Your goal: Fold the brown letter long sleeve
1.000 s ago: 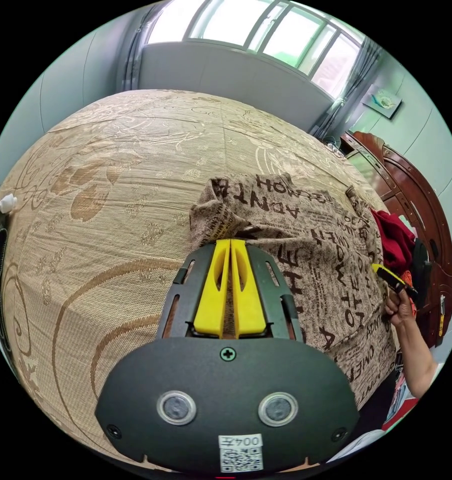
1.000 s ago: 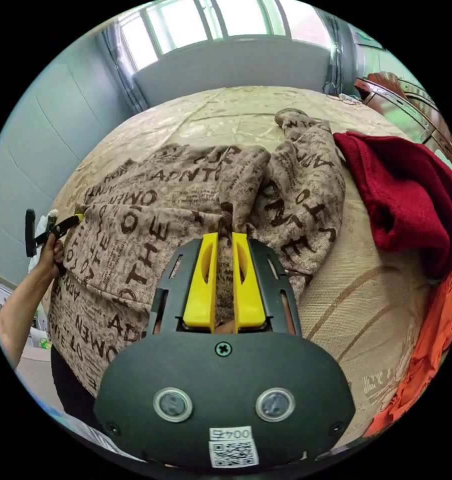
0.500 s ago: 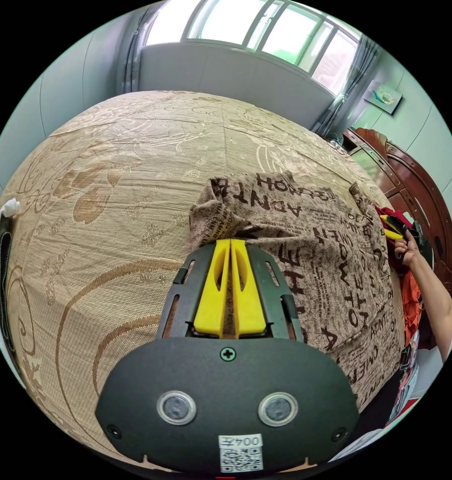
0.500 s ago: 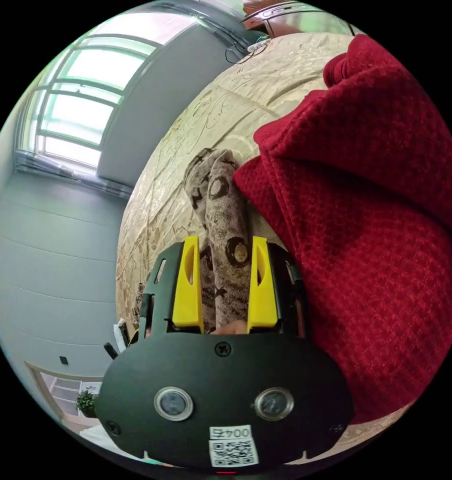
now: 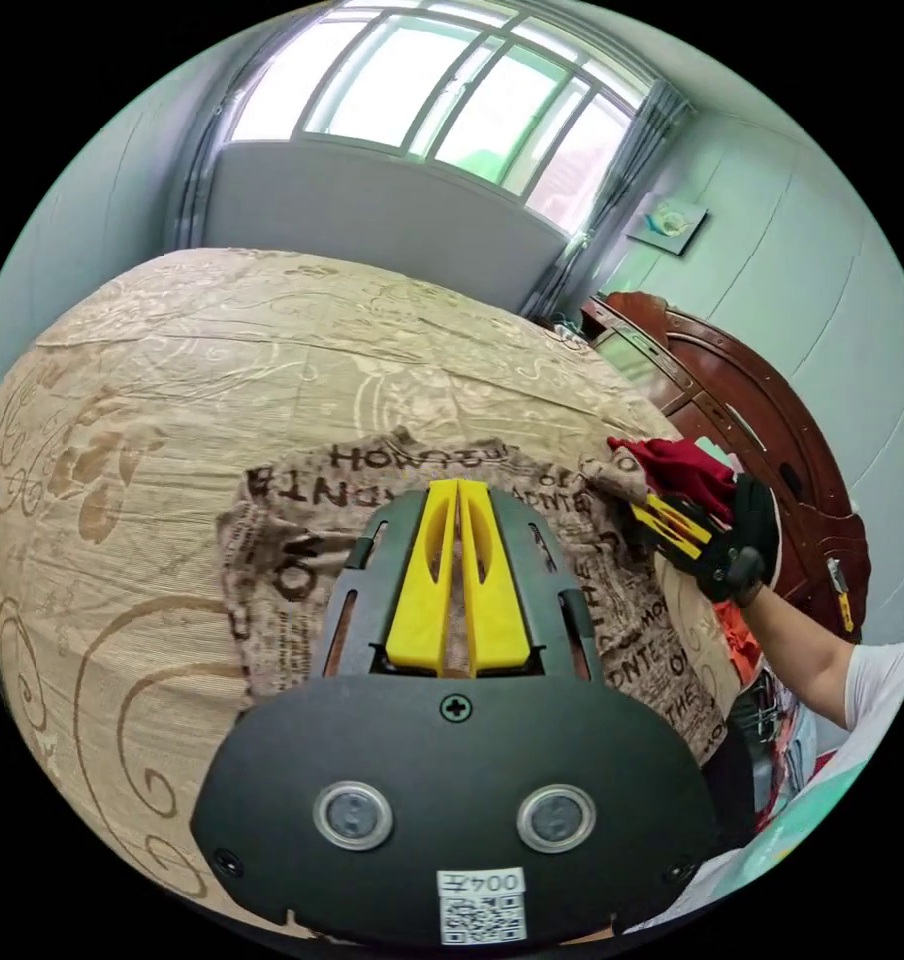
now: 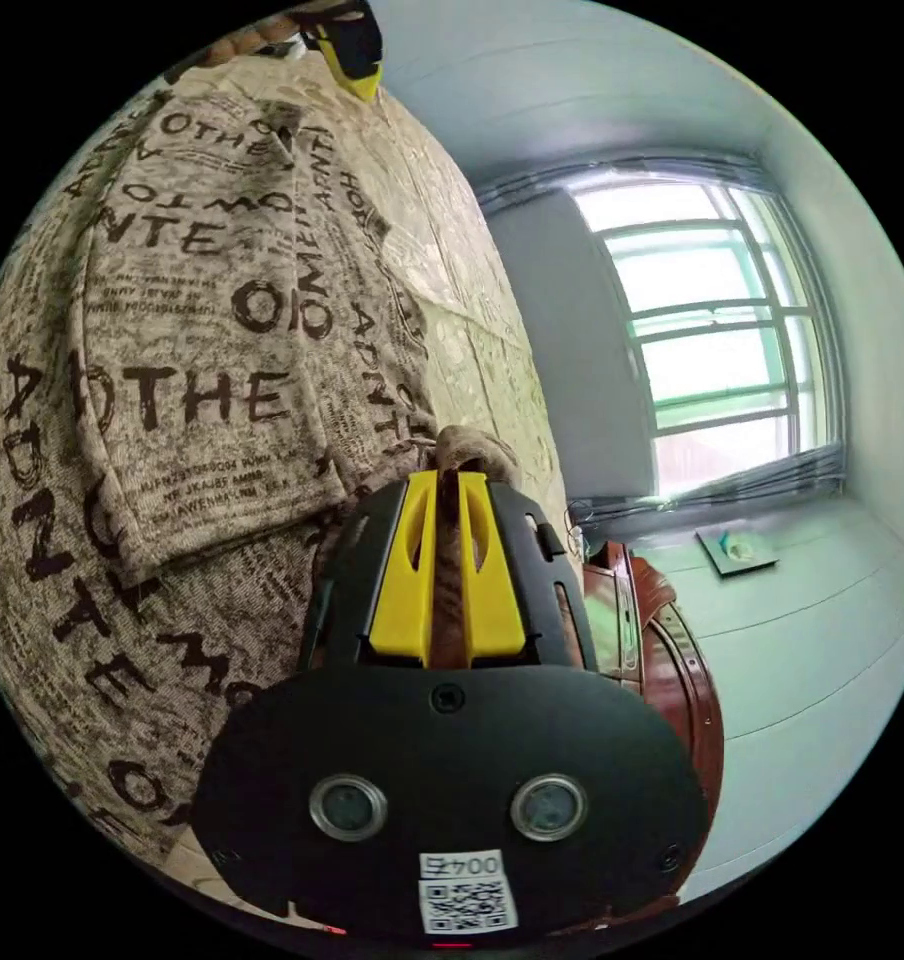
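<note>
Part of the brown letter long sleeve [image 5: 302, 520] is hidden behind the left hand-held gripper [image 5: 458, 490], whose narrow jaws are clamped on its fabric. The garment is spread on the patterned bed [image 5: 172, 380]. In the right gripper view, the right hand-held gripper [image 6: 448, 480] is pinched on a bunched sleeve end [image 6: 477, 452]. Since half a second ago, the red garment [image 5: 677, 462] beside that sleeve has been left behind, and the sleeve has been carried over the garment's body
</note>
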A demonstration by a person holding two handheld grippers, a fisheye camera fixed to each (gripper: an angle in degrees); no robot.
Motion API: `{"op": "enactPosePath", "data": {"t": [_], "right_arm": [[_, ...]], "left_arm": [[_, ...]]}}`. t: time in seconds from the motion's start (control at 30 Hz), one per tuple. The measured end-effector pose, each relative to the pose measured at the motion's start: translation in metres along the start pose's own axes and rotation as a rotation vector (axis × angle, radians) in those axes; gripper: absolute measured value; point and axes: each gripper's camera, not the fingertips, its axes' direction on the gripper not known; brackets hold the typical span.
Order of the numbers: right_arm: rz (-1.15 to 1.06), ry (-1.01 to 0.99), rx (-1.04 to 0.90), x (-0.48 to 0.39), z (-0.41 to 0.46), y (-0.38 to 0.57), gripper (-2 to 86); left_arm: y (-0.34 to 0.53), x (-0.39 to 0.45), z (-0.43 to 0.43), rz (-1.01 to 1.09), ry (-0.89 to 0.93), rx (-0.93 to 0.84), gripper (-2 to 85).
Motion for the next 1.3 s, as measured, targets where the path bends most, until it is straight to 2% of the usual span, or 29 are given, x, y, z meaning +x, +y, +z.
{"op": "enactPosePath", "data": {"t": [0.13, 0.2, 0.27, 0.3, 0.37, 0.4, 0.47, 0.57, 0.63, 0.7, 0.73, 0.77, 0.83, 0.93, 1.0, 1.1, 1.13, 1.17, 1.3], "right_arm": [[0.340, -0.081, -0.004, 0.045, -0.020, 0.041, 8.6], [0.545, -0.177, -0.008, 0.087, -0.019, 0.073, 8.7], [0.872, -0.397, -0.043, 0.155, 0.012, 0.129, 9.3], [0.958, -0.471, -0.056, 0.172, 0.026, 0.144, 9.7], [1.292, -0.852, -0.086, 0.222, 0.100, 0.200, 12.6], [1.376, -0.943, -0.104, 0.229, 0.122, 0.212, 13.2], [1.681, -1.240, -0.128, 0.234, 0.198, 0.247, 15.2], [1.856, -1.309, -0.192, 0.233, 0.250, 0.253, 15.7], [1.846, -1.367, -0.278, 0.231, 0.273, 0.240, 12.9], [1.770, -1.289, -0.371, 0.237, 0.278, 0.225, 6.6], [1.766, -1.216, -0.297, 0.248, 0.265, 0.219, 3.2], [1.760, -1.143, -0.146, 0.264, 0.239, 0.213, 2.6], [1.659, -1.050, -0.001, 0.283, 0.194, 0.195, 1.8], [1.387, -0.881, 0.102, 0.286, 0.110, 0.159, 0.9], [1.256, -0.786, 0.141, 0.269, 0.064, 0.143, 0.5], [1.073, -0.622, 0.153, 0.228, 0.007, 0.119, 0.1], [1.007, -0.558, 0.146, 0.211, -0.009, 0.109, 0.1], [0.950, -0.506, 0.137, 0.197, -0.022, 0.100, 0.1], [0.810, -0.444, 0.173, 0.167, -0.056, 0.081, 0.5]], "left_arm": [[0.013, 0.050, 0.066, 0.067, -0.007, -0.131, 0.2], [0.025, 0.070, 0.114, 0.130, -0.104, -0.283, 0.2], [0.033, 0.076, 0.126, 0.152, -0.149, -0.274, 0.3], [0.033, 0.078, 0.130, 0.146, -0.151, -0.276, 0.4], [0.035, 0.075, 0.133, 0.129, -0.119, -0.267, 0.5], [0.035, 0.073, 0.135, 0.113, -0.094, -0.268, 0.5], [0.036, 0.075, 0.138, 0.105, -0.084, -0.268, 0.5], [0.039, 0.089, 0.142, 0.142, -0.141, -0.260, 0.7], [0.041, 0.099, 0.145, 0.168, -0.181, -0.254, 0.8], [0.043, 0.105, 0.148, 0.178, -0.198, -0.254, 1.0], [0.043, 0.105, 0.148, 0.175, -0.192, -0.254, 1.1], [0.042, 0.103, 0.148, 0.160, -0.167, -0.258, 1.3], [0.037, 0.096, 0.145, 0.130, -0.091, -0.273, 1.7], [0.019, 0.094, 0.113, 0.044, 0.052, -0.188, 4.0], [0.002, 0.101, 0.093, -0.079, 0.290, -0.109, 7.5], [-0.015, 0.129, 0.106, -0.195, 0.622, -0.211, 13.8], [-0.017, 0.138, 0.109, -0.199, 0.654, -0.236, 15.4], [-0.021, 0.159, 0.109, -0.173, 0.647, -0.270, 18.9], [-0.034, 0.225, 0.092, 0.020, 0.341, -0.233, 26.4]]}}
